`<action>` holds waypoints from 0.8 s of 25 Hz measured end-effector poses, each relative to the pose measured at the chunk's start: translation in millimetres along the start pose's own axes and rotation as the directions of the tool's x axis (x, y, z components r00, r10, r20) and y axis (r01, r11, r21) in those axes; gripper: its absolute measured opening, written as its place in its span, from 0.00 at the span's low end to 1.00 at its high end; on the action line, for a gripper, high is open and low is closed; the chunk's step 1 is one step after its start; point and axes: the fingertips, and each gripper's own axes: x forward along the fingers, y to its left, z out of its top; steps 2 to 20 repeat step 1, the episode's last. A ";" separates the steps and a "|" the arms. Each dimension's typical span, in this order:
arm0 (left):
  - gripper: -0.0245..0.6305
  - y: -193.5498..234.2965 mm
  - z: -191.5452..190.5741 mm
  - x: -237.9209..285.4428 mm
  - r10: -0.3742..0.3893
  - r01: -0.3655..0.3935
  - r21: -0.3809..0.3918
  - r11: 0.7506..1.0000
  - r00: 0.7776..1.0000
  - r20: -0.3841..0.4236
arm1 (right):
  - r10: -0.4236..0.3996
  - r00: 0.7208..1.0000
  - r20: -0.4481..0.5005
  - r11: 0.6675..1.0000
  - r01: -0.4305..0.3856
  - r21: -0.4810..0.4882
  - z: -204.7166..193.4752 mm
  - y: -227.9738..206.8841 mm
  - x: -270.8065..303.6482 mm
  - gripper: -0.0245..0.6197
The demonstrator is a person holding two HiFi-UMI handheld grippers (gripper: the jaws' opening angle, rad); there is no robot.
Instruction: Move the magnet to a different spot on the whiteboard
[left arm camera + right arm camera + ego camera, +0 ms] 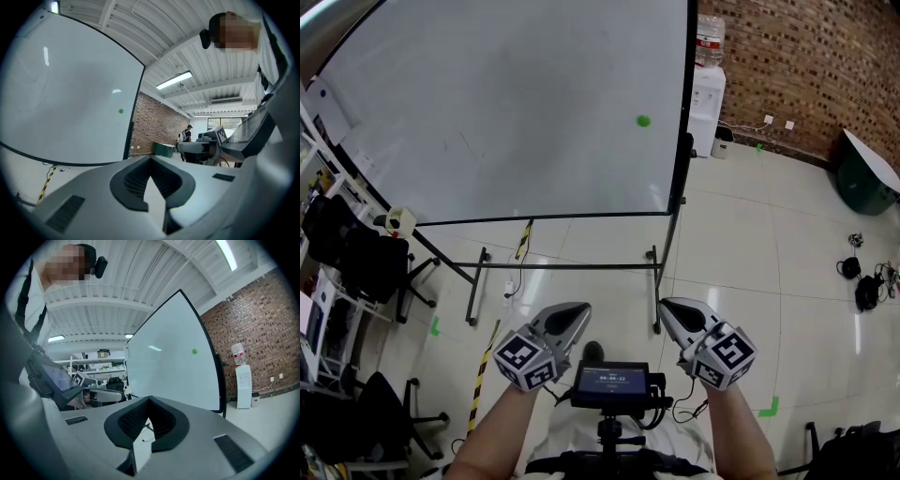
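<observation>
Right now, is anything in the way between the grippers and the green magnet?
Nothing visible is. The green magnet sits on the whiteboard near its right edge, and the left gripper and right gripper, both shut, have only open air before it.

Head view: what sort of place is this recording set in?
Probably an indoor lab or workshop-style room: a large whiteboard on a black stand, a white water dispenser by a red brick wall, and a pale tiled floor.

White water dispenser (706, 103), one o'clock, against brick wall (806, 66); black chair (370, 267), nine o'clock; floor cables (865, 286), three o'clock.
</observation>
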 end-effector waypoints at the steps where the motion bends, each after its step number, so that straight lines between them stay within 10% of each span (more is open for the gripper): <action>1: 0.07 -1.6 -0.7 -0.5 0.000 0.000 0.001 1.000 1.000 -0.001 | 0.002 1.000 0.002 1.000 -0.002 0.001 -0.2 0.8 -1.2 0.07; 20: 0.07 -1.6 -0.7 -0.5 0.000 0.000 0.001 1.000 1.000 -0.001 | 0.002 1.000 0.002 1.000 -0.002 0.001 -0.2 0.8 -1.2 0.07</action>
